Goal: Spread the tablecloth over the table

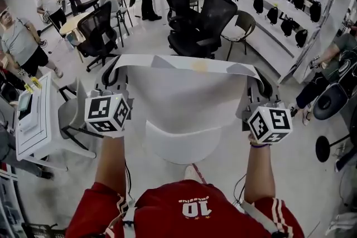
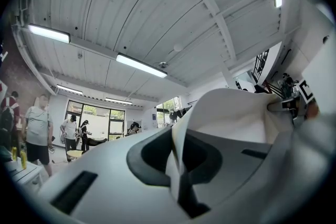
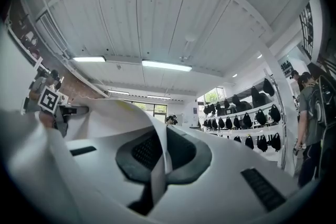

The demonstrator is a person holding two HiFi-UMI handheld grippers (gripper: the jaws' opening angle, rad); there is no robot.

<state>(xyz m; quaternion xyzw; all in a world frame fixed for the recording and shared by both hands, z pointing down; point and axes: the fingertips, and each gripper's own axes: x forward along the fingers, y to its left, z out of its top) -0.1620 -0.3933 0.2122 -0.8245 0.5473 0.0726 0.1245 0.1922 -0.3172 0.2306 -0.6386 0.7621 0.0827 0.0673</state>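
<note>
A white tablecloth (image 1: 184, 103) hangs stretched in the air between my two grippers, its top edge running from one to the other with a faint yellow stain in the middle. My left gripper (image 1: 113, 71) is shut on the cloth's left corner. In the left gripper view, the gripper (image 2: 178, 165) pinches a fold of the cloth (image 2: 231, 113) between its dark pads. My right gripper (image 1: 260, 85) is shut on the right corner. The right gripper view shows the gripper (image 3: 160, 165) clamping a thin strip of cloth (image 3: 115, 118). Both grippers point slightly upward. The cloth hides whatever lies below it.
Black office chairs (image 1: 195, 19) stand just beyond the cloth. A white desk with equipment (image 1: 36, 120) is at the left. Shelves of black bags (image 1: 279, 3) line the right wall. Several people stand at the back left, and a person (image 1: 329, 75) sits at the right.
</note>
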